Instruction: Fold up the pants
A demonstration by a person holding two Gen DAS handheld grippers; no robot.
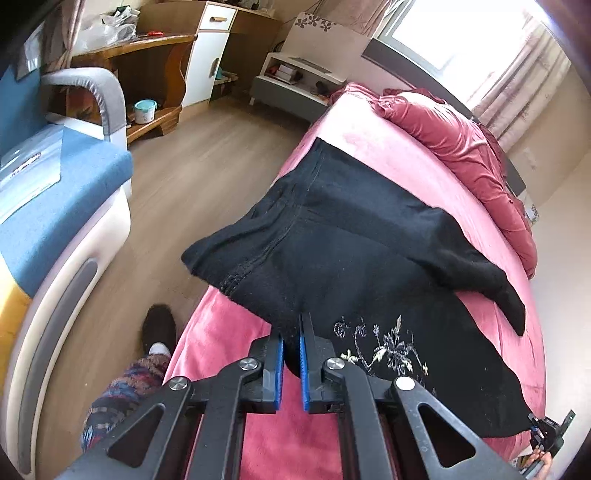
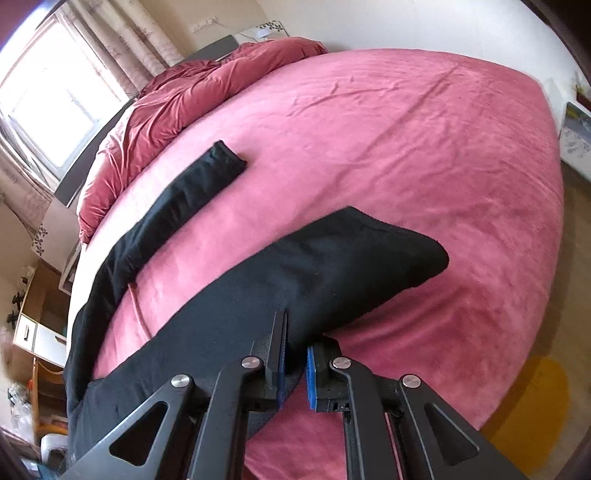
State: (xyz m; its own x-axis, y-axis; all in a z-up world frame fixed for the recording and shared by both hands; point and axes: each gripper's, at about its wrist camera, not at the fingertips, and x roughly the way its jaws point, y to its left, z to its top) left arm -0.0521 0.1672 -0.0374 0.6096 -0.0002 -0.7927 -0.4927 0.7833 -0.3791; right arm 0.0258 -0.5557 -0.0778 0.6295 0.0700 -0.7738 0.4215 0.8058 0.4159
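On pink bed, both grippers pinch pants (embroidery left-view only).

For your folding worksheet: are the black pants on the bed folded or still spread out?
Spread, not folded: the black pants lie with both legs splayed apart on the pink bed, each gripper pinching fabric.

I look out over a bedroom with a wood-plank floor. A bed under a pink sheet fills most of both views, a bunched red quilt lying along its far side. Bright daylight pours through a window hung with pale patterned curtains. Against the beige wall I see a curved wooden desk, a white cabinet and a low white shelf unit. A blue-cushioned sofa stands at the left.
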